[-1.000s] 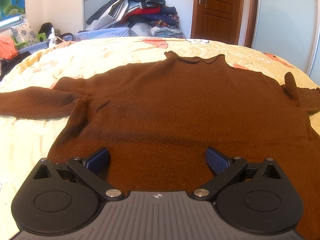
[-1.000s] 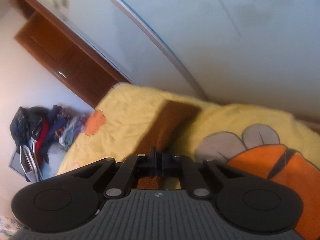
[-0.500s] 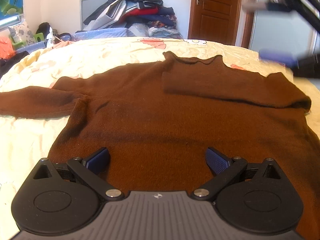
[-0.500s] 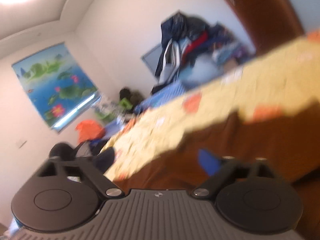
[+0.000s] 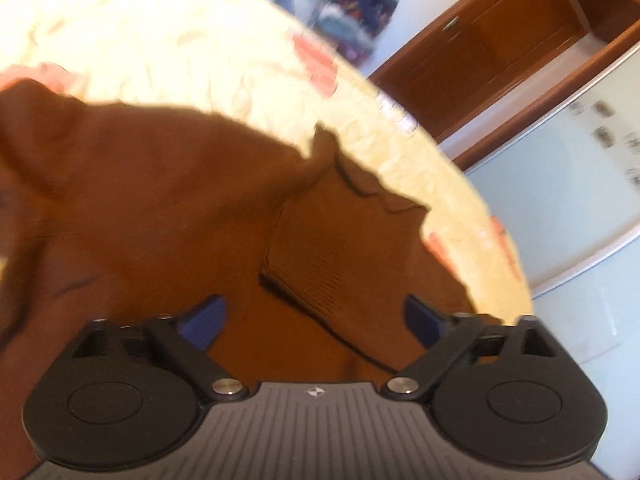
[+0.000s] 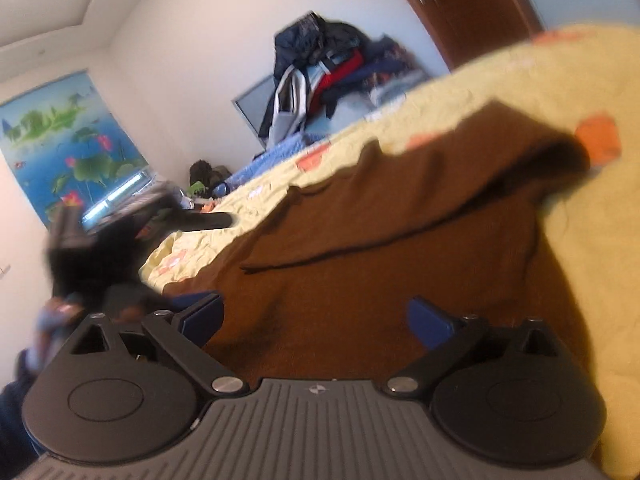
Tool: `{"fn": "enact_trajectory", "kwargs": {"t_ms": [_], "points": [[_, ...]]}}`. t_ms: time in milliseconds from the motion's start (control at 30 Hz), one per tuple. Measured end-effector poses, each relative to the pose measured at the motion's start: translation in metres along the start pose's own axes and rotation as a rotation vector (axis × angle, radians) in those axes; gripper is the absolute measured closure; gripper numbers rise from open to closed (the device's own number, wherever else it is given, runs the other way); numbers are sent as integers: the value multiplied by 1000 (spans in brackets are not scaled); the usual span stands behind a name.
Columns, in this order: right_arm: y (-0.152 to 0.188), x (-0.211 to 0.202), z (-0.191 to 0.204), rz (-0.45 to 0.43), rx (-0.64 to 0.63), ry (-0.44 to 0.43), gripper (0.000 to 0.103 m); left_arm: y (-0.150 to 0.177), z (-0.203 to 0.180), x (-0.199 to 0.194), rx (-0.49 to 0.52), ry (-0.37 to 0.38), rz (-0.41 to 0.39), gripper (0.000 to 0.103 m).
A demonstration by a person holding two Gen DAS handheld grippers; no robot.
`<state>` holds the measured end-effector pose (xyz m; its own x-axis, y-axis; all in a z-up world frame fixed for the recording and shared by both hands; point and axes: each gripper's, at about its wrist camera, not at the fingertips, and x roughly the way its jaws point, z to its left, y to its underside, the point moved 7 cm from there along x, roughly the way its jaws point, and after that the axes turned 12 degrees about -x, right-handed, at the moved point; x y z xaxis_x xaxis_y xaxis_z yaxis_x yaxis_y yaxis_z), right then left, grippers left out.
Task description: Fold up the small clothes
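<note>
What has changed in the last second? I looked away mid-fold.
The right tongs let go of the sleeve after carrying it in over the brown sweater's chest; they now stand open above it. The left tongs swung up and tilted toward the collar. Unchanged: left tongs open, sweater flat on the yellow quilt.

A sweater [image 6: 360, 264] lies spread on a bed [image 6: 592, 280], one sleeve [image 6: 440, 196] folded across its body. A clothes pile [image 6: 328, 68] sits behind the bed, against the wall.
</note>
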<state>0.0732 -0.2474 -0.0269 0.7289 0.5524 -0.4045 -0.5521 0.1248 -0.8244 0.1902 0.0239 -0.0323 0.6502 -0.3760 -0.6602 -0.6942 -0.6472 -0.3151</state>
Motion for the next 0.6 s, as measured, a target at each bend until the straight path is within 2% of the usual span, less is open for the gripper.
{"fn": "enact_trajectory", "kwargs": {"t_ms": [33,100,133,167,200,300,433,500,567,600], "points": [[1,0,-3,-7,18,-7,4,-1,-5,5,28,-9,-28,16],[1,-2,-7,-22,46,-29,3,-2,-13,15,93,-64,-44,51],[1,-3,-7,-30,57,-34,3,-1,-16,19,128,-105,-64,64],[1,-4,-9,-36,65,-37,3,0,-19,26,186,-179,-85,98],[1,-4,-8,-38,68,-40,3,-1,-19,27,213,-215,-91,98],[2,-4,-8,-38,65,-45,2,-4,-27,15,266,-240,-152,98],[2,-5,-9,-40,69,-50,2,-10,-35,-37,371,-233,-278,98],[4,-6,-10,-39,68,-51,1,-25,-21,-65,364,-256,-344,98],[4,-6,-9,-38,65,-52,0,-46,7,-87,338,-319,-408,98],[4,-7,-8,-37,64,-52,0,-52,17,-93,324,-345,-413,98]]}}
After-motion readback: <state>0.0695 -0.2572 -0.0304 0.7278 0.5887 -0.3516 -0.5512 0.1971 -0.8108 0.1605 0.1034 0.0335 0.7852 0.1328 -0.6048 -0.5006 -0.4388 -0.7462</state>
